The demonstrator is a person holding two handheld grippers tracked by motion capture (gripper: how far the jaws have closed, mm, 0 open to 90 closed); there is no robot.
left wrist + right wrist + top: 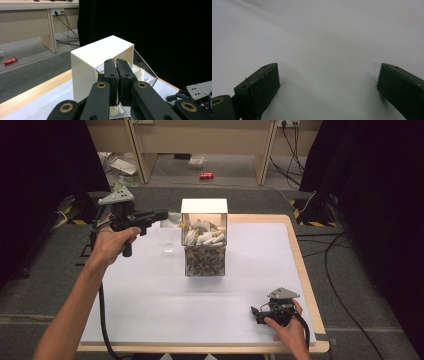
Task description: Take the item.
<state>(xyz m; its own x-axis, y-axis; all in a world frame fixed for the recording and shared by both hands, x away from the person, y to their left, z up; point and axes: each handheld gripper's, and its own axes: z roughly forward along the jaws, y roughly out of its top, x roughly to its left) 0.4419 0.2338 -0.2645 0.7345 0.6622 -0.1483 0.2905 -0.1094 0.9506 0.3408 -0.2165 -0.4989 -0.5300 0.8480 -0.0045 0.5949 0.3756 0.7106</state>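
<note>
Clear box [205, 251] at table [150, 295] centre, white sachets [207, 238] inside, likely light, crushable; pinch one by edge. Left gripper [161, 215] beside box, jaws together, empty. Right gripper [257, 315] resting near table edge, jaws apart.

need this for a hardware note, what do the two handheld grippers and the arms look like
Both the left gripper and the right gripper are black pistol-grip tools with flat rectangular black jaws, brass-coloured pivot bushings, and a grey three-cornered plate with small holes on top. A black cable trails from each. The forearms are bare, no sleeves in view.
</note>
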